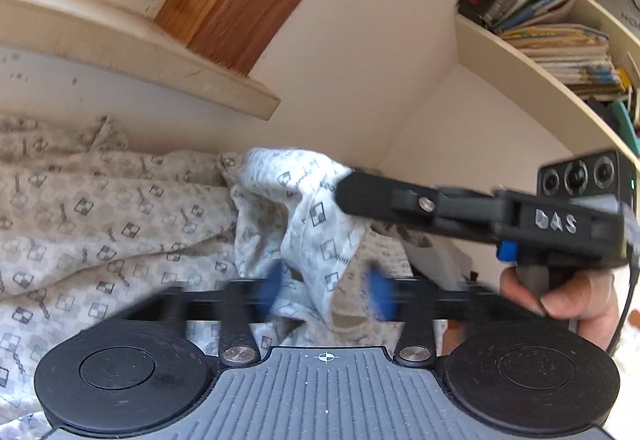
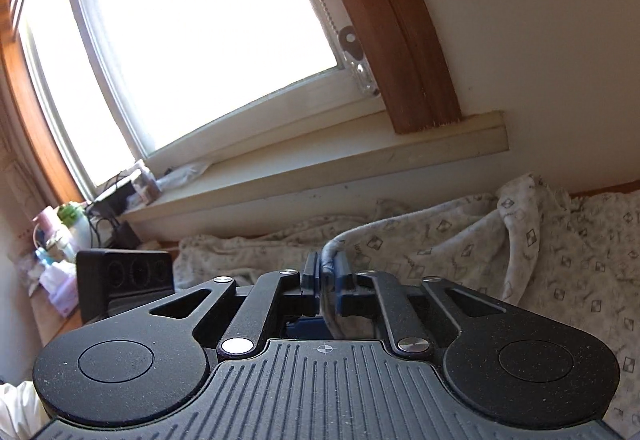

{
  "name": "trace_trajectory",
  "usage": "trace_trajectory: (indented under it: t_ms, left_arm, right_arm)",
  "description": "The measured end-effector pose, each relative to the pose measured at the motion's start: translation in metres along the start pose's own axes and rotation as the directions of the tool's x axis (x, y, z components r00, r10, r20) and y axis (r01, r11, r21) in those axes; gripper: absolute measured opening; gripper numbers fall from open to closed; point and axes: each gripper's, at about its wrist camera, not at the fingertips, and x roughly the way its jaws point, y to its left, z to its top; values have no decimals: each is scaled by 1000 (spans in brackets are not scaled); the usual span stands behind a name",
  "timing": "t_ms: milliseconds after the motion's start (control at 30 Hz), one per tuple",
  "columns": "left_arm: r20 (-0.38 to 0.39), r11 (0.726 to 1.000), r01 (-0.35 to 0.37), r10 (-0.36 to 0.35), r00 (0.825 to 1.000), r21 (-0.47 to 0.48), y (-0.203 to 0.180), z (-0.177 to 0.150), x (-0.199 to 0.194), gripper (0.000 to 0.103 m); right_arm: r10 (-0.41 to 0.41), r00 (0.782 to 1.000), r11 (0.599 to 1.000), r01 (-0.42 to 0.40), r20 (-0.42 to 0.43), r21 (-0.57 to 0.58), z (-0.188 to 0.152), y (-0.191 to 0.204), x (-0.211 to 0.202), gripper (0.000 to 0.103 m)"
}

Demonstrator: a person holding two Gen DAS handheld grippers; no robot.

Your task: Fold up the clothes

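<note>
A white garment (image 1: 304, 208) printed with small dark squares hangs bunched above a bed with similar printed bedding (image 1: 100, 208). My right gripper (image 1: 345, 187), held by a hand (image 1: 576, 300), comes in from the right and is shut on the garment's top. My left gripper (image 1: 326, 290) sits low and blurred. Its blue pads (image 1: 276, 286) stand wide apart, with the hanging fabric between them. In the right wrist view my right gripper (image 2: 329, 274) pinches a grey hem of the garment (image 2: 440, 240), which trails off to the right.
A cream window sill (image 1: 168, 68) and a wooden window frame (image 2: 400, 40) run behind the bed. A bookshelf (image 1: 560, 40) fills the wall at right. Bottles and cables (image 2: 72, 228) crowd the sill's far left, near the other tool's black camera block (image 2: 124, 276).
</note>
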Motion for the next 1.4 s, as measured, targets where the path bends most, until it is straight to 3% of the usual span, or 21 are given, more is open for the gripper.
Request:
trace_trajectory:
  t_ms: [33, 100, 167, 233, 300, 367, 433, 567, 633, 767, 800, 833, 867, 900, 1000, 1067, 1167, 1233, 1333, 1400]
  left_arm:
    - [-9, 1000, -1, 1, 1000, -9, 3, 0, 1, 4]
    - [3, 999, -8, 8, 1000, -33, 7, 2, -3, 4]
    - [28, 998, 7, -6, 1000, -59, 10, 6, -10, 4]
    - [60, 992, 34, -27, 998, -121, 18, 12, -22, 4]
    - [88, 968, 89, -70, 994, -233, 29, 19, -39, 4]
    - [112, 962, 101, -74, 991, -252, 34, 28, -61, 4]
    - [120, 974, 54, -28, 992, -219, 34, 35, -86, 4]
    - [116, 984, -138, 151, 982, -110, 39, 38, -121, 4]
    - [102, 968, -236, 244, 964, -83, 48, 35, -129, 7]
    - [116, 929, -371, 369, 922, -9, 52, 25, -141, 10]
    - [124, 916, -400, 396, 910, 11, 52, 23, -143, 16]
    - [133, 903, -429, 422, 897, 31, 51, 20, -146, 29]
    - [143, 889, -456, 445, 884, 53, 50, 18, -149, 31]
    - [153, 881, -463, 446, 882, 99, 43, 16, -150, 31]
    - [135, 881, -413, 391, 910, 229, 25, 11, -149, 30]
    - [103, 868, -379, 366, 925, 321, 13, 8, -141, 21]
    - [31, 838, -329, 351, 936, 436, 2, 3, -124, 17]
    - [-20, 802, -318, 380, 925, 505, 0, -2, -118, 17]
    - [-46, 678, -311, 454, 890, 666, -13, -20, -116, 36]
    - [-45, 646, -319, 482, 875, 694, -13, -25, -118, 40]
  right_arm:
    - [9, 1000, 1000, -9, 3, 9, -2, 0, -1, 22]
    - [15, 1000, 1000, -15, 17, 27, -5, -3, -5, 29]
    - [-46, 996, 998, 42, 71, 44, -9, -16, -19, 32]
    - [-132, 987, 990, 128, 86, 51, -15, -31, -28, 37]
    - [-231, 970, 973, 229, 74, 42, -22, -45, -34, 38]
    - [-325, 945, 945, 326, 27, -24, -32, -54, -32, 38]
    - [-393, 920, 916, 391, -3, -83, -40, -57, -28, 39]
    - [-459, 888, 880, 450, -25, -150, -51, -59, -23, 43]
    - [-452, 891, 884, 442, -34, -150, -60, -61, -24, 50]
    - [-441, 896, 892, 432, -45, -134, -69, -66, -23, 52]
    - [-437, 898, 894, 429, -47, -129, -70, -67, -23, 56]
    - [-431, 901, 898, 423, -48, -122, -71, -68, -25, 60]
    - [-424, 904, 902, 417, -48, -115, -71, -70, -26, 60]
    - [-414, 909, 907, 408, -48, -105, -70, -72, -26, 63]
    - [-398, 916, 914, 391, -56, -108, -70, -72, -25, 70]
    - [-394, 917, 915, 386, -61, -117, -70, -70, -25, 71]
    - [-409, 910, 907, 398, -64, -139, -71, -66, -23, 72]
    - [-413, 908, 904, 401, -64, -145, -71, -66, -23, 72]
    - [-414, 908, 904, 402, -64, -145, -71, -65, -24, 72]
    - [-407, 911, 908, 397, -63, -134, -71, -67, -24, 72]
